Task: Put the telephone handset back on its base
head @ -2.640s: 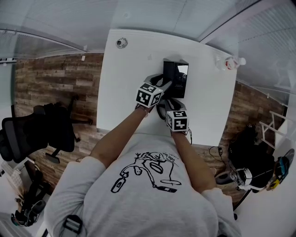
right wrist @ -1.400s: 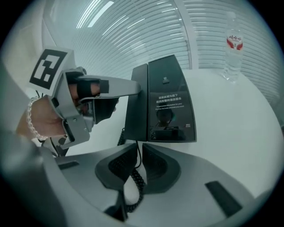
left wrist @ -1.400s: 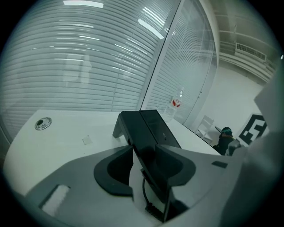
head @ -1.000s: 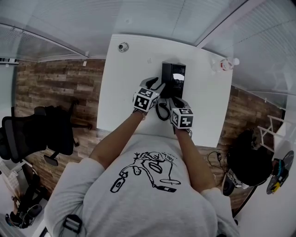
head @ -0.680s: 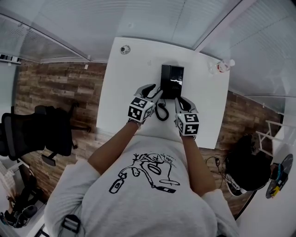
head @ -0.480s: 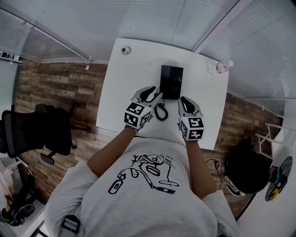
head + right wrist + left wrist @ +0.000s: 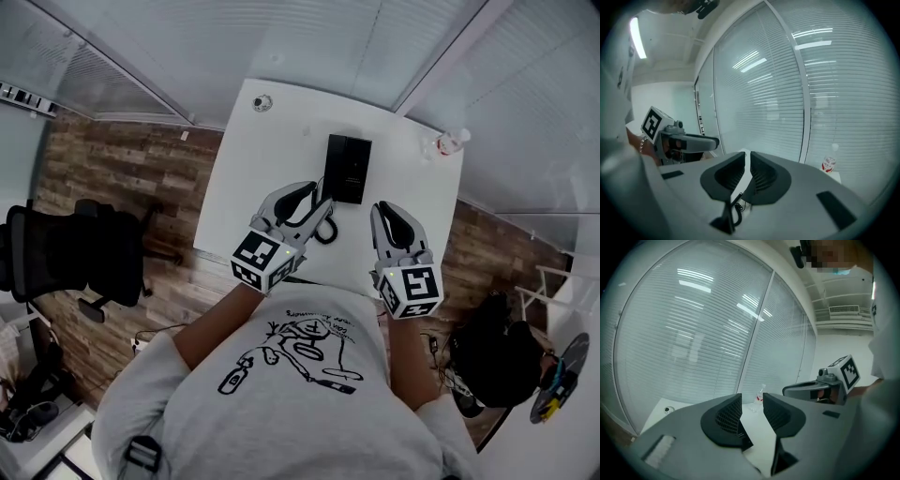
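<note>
The black telephone (image 7: 348, 169) lies flat on the white table (image 7: 262, 187), and its handset seems to rest on the base, too small to make out apart. Its coiled cord (image 7: 324, 231) curls toward the near edge and also shows as the cord (image 7: 736, 208) under the right jaws. My left gripper (image 7: 321, 197) hovers just short of the phone's near left corner, its jaws closing with nothing between them. The left gripper (image 7: 752, 409) still shows a gap. My right gripper (image 7: 385, 209) hangs right of the phone, and the right gripper (image 7: 747, 171) is shut on nothing.
A small plastic bottle (image 7: 450, 142) stands at the table's far right corner, and a round object (image 7: 262, 102) sits at the far left corner. An office chair (image 7: 66, 258) stands on the wooden floor to the left. Blinds behind glass walls close off the far side.
Both grippers have drawn back from the phone toward the person. The left jaws have narrowed. The phone now lies alone on the table with nothing touching it.
</note>
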{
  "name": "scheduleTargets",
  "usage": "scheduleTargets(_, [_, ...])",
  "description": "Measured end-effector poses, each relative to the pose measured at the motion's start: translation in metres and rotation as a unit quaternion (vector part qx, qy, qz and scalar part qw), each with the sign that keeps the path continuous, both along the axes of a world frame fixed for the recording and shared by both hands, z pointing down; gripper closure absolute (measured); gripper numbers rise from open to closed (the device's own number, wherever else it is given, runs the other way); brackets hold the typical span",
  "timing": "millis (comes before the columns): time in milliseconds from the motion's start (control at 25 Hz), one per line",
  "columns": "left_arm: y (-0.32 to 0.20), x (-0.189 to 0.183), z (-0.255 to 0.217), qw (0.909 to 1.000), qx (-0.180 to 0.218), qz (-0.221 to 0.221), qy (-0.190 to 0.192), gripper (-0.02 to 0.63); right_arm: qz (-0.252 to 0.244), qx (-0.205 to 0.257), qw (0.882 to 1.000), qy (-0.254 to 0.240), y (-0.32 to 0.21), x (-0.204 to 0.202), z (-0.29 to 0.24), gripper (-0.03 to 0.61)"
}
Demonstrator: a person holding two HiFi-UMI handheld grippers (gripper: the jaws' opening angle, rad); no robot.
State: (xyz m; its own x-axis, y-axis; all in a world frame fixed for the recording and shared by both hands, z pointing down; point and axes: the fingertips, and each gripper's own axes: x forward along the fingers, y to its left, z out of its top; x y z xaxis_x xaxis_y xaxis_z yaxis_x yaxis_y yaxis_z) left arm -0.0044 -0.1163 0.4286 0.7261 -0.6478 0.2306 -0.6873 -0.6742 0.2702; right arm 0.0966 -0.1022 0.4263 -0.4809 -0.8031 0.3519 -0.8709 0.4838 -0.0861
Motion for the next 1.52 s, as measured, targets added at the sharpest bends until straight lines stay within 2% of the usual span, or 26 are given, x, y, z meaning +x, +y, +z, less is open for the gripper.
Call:
scheduleTargets(400, [0.033,0.009,-0.08,0.9978,0.063,-0.012,0.016,0.474,-0.032,0.067,0.997,-0.01,0.026,0.0,-0.092,0.551])
scheduleTargets(600, [0.048,0.013,-0.103,0.9961,0.086,-0.015,0.015,0.476,-0.036,0.086,0.995,-0.016,0.039,0.002,-0.119,0.551])
scheduleTargets(960, [0.042,0.014,-0.112,0.9952,0.094,-0.021,0.019,0.476,-0.031,0.091,0.995,-0.015,0.04,0.009,-0.127,0.551])
scheduleTargets(1520, [0.037,0.015,-0.109,0.9961,0.084,-0.016,0.022,0.476,-0.024,0.093,0.995,-0.012,0.035,0.012,-0.13,0.551])
